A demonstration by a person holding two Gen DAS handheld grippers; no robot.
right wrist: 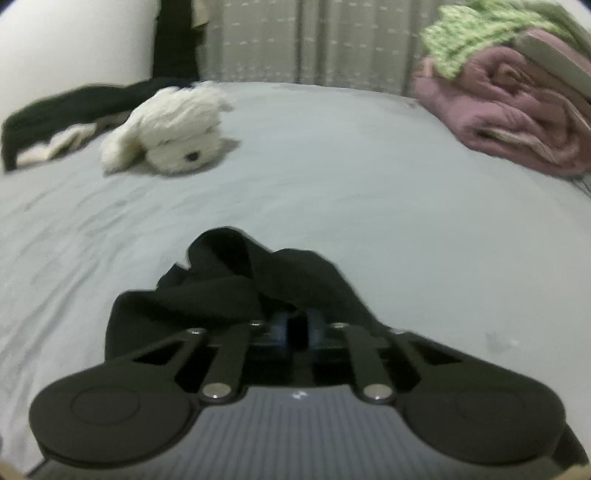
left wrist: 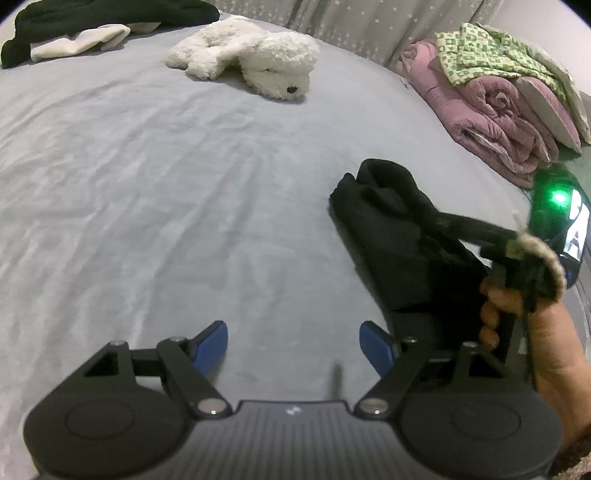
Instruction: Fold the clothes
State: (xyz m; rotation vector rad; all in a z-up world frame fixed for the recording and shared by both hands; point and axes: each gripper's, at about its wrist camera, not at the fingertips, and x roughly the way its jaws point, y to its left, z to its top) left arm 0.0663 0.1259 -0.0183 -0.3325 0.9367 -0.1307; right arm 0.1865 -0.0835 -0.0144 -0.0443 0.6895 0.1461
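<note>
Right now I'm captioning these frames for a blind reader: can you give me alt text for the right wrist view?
The right gripper, jaws closed on a crumpled black garment, sits low over a pale grey bed sheet. Farther back lie a white plush dog at left and a folded pink quilt topped with green patterned cloth at right.

dim soft light, fisheye bending, right view blurred

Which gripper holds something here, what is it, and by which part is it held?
The right gripper is shut on the black garment, pinching its bunched near edge. The left gripper is open and holds nothing.
</note>
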